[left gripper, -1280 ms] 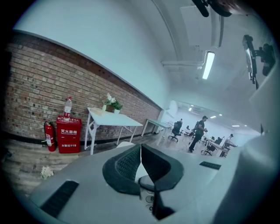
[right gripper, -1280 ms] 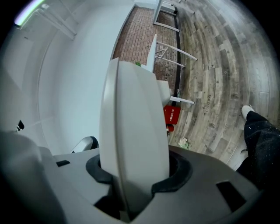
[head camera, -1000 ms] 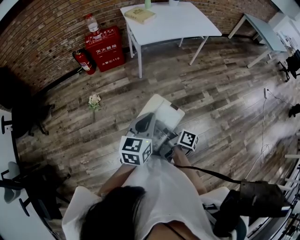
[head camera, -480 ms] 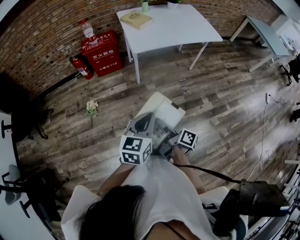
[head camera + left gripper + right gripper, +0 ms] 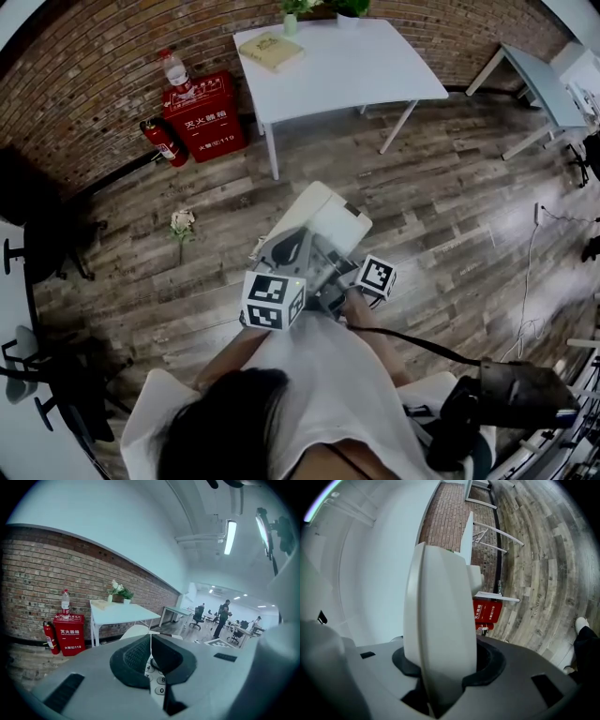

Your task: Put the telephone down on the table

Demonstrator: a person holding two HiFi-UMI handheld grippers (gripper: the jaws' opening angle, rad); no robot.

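Telephone (image 5: 323, 217): was carried above the floor in front of the person, gripped by both tools and well short of the table.
Floor (image 5: 450, 216): wooden planks lay under the load, so the set-down had not begun, judging by the gap left to cover.
Table (image 5: 375, 66): white, against the brick wall ahead; its near half was bare, likely the landing spot.
Red box (image 5: 208, 112): stood on the floor left of the table, with a fire extinguisher (image 5: 167, 141) beside it and a bottle (image 5: 176, 67) on top.
Telephone's heading: its broad white face looked up at the head camera and the body reached forward from the grippers, away from the person and roughly towards the table. Seen from the right gripper it stood edge-on, its long axis running out along those jaws; the near end was hidden under the tools.
Right gripper (image 5: 440, 667): jaws stood fairly wide but pressed on the thick white body, probably taking most of the weight.
Left gripper (image 5: 151, 651): jaws were nearly together, pinched on a thin white edge just above the number keys, seemingly to stop the body from tipping.
Book (image 5: 271, 51): lay at the table's far left corner, clear of the bare part.
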